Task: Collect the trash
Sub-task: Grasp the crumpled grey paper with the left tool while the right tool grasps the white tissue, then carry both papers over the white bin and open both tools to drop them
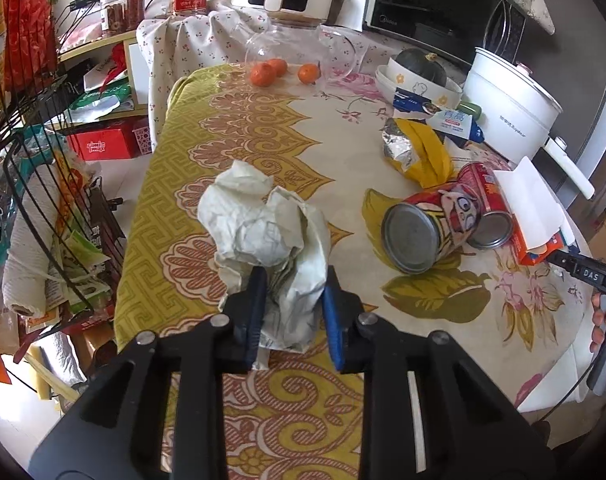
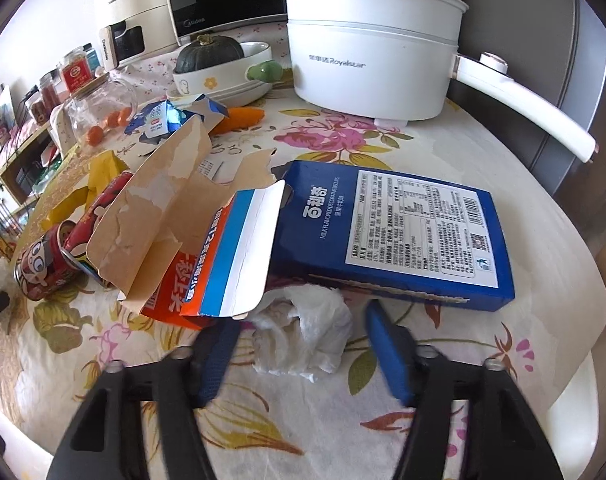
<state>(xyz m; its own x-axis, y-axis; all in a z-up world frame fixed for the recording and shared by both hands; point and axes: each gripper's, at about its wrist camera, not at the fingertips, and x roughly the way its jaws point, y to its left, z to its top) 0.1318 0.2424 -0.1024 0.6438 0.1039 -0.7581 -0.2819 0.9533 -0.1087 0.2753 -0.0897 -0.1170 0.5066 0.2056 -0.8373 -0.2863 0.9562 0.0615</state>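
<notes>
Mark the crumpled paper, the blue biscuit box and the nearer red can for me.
crumpled paper (image 1: 263, 216), left wrist view, on its creased upper middle.
blue biscuit box (image 2: 403, 240), right wrist view, on the white printed label.
nearer red can (image 1: 413, 238), left wrist view, on its metal end.

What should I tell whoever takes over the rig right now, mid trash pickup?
Left gripper: jaws closed on the large crumpled paper at the table's yellow-patterned edge; paper looks still on the tablecloth.
Right gripper: jaws straddle a small white tissue wad; a gap shows at the right pad, so not gripped yet.
Still on the table: two red cans lying on their sides, yellow foil wrapper, torn orange box, blue biscuit box, blue-and-white carton.
Done: nothing visibly binned; no bin in view.
Left: finish the tissue grip, lift both, then clear the rest.
</notes>
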